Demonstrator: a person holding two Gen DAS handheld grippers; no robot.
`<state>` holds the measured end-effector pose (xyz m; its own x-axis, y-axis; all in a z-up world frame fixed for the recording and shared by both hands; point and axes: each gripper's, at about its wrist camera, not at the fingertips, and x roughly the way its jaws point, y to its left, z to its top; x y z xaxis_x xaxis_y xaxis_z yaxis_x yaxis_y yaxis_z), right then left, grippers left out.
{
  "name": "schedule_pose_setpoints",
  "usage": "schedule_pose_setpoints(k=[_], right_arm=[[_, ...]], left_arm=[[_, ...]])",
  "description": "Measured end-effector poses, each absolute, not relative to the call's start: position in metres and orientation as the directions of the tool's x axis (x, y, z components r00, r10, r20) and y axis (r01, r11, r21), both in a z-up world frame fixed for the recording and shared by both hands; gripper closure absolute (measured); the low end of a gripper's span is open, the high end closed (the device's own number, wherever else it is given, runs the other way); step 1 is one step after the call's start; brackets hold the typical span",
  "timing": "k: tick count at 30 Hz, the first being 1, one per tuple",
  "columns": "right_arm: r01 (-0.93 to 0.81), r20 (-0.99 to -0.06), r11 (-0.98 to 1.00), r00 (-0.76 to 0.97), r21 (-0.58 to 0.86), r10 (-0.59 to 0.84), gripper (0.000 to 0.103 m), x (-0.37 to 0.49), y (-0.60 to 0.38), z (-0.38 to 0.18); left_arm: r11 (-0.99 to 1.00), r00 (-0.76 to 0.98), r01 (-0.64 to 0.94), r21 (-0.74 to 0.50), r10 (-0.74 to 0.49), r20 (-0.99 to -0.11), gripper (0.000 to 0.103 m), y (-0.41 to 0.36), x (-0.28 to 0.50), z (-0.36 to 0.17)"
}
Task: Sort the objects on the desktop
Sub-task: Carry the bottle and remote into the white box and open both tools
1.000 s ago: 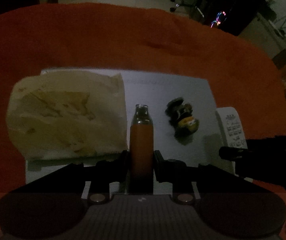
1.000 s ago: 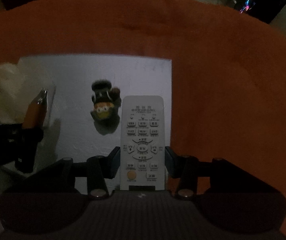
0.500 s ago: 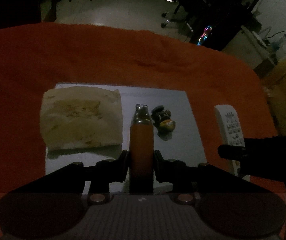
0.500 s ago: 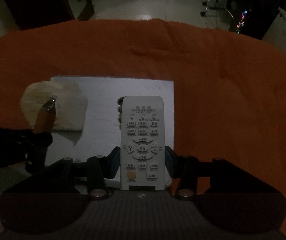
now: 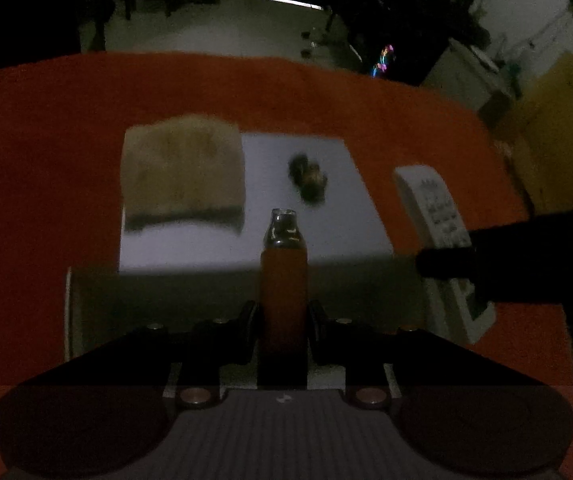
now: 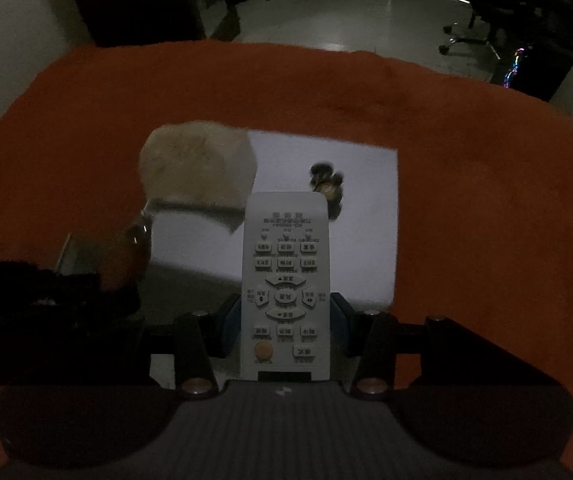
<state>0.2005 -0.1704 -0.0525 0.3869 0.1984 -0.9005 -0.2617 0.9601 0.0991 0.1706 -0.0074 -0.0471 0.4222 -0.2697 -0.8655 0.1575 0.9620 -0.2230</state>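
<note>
Orange cloth (image 6: pixel 466 160) below — left gripper (image 5: pixel 282 316) jaws clamp bottle (image 5: pixel 284 280), right gripper (image 6: pixel 285 312) jaws remote (image 6: pixel 285 280), lettering unreadable.

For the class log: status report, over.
Left claw shut on orange metal-capped bottle. Right claw shut on white remote control. Path clear; small toy figure remains on white sheet.

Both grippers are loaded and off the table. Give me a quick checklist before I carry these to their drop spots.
1. Left gripper shut on orange bottle: ok.
2. Right gripper shut on white remote: ok.
3. Bottle upright between the fingers: ok.
4. Remote centred, not skewed: ok.
5. Small toy and beige cloth left on the white sheet, clear of both grippers: ok.
6. Drop spots in view: cannot tell.
</note>
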Motion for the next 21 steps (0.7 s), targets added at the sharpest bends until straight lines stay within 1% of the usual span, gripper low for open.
schedule_pose_setpoints(k=[6,11,14,18,21], right_arm=[[-0.279,-0.935,0.957,0.310,0.082,0.170,0.054,0.168,-0.153,-0.085],[-0.308,-0.958,0.948,0.238,0.085,0.163,0.054,0.149,-0.132,-0.116],[-0.304,-0.966,0.951,0.220,0.063,0.134,0.054,0.141,-0.123,-0.135],[-0.296,-0.976,0.954,0.191,0.045,0.105,0.054,0.133,-0.112,-0.162],[-0.293,-0.977,0.953,0.168,0.079,0.133,0.054,0.132,-0.108,-0.178]], left_arm=[[0.968,0.373,0.131,-0.216,-0.250,-0.894,0.081,0.008,0.140,-0.070],[0.972,0.324,0.100,-0.211,-0.232,-0.917,0.081,0.020,0.128,-0.099],[0.974,0.312,0.084,-0.212,-0.228,-0.922,0.081,0.028,0.126,-0.114],[0.982,0.327,0.061,-0.176,-0.186,-0.926,0.081,0.035,0.126,-0.126],[0.987,0.321,0.048,-0.153,-0.161,-0.933,0.081,0.039,0.127,-0.136]])
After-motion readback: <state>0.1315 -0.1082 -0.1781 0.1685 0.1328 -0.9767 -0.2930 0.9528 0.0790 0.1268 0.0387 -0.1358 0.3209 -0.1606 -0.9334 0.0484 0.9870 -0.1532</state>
